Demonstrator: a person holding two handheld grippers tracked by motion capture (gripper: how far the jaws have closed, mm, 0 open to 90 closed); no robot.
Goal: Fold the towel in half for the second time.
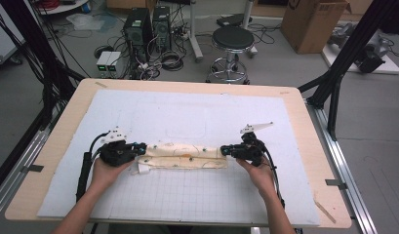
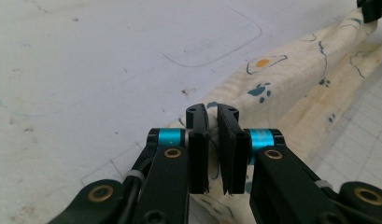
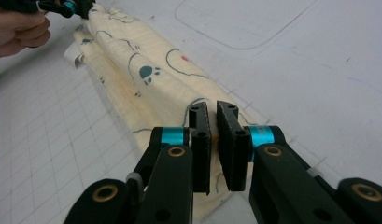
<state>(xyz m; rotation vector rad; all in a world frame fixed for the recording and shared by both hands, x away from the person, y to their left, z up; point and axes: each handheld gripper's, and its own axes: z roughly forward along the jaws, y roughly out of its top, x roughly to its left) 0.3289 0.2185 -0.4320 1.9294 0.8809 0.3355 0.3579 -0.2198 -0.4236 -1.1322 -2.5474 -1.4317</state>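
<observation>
Meanwhile, at the tabletop (image 1: pixel 304 126), a person stretches a long, folded cream cloth (image 1: pixel 187 156) between two hand-held tools, each end pinched tight. The cloth, printed with blue paw marks and thin outline drawings, lies across the near half of a white gridded mat (image 1: pixel 187 195) that covers most of the wooden surface. At the cloth's left end, the left gripper (image 1: pixel 142 147) has its jaws clamped on the fabric; in the left gripper view (image 2: pixel 213 114) a thin edge of cloth stands between the two black jaws, which sit nearly together. At the other end, the right gripper (image 1: pixel 224 150) is likewise closed on the cloth, and the right gripper view (image 3: pixel 213 112) shows fabric caught in the narrow gap between its jaws. The left hand (image 1: pixel 107 170) and the right hand (image 1: pixel 258 173) reach in from the near edge, forearms angled inward, with black cables trailing from both tools. A small white tag (image 1: pixel 143 169) pokes out below the cloth near its left end. A faint rounded rectangle is drawn on the mat just beyond the cloth. Behind the table, on the grey floor, stand a black round stool (image 1: pixel 232 41), computer towers (image 1: pixel 147 27) amid tangled cables, and a cardboard box (image 1: pixel 311 24).
</observation>
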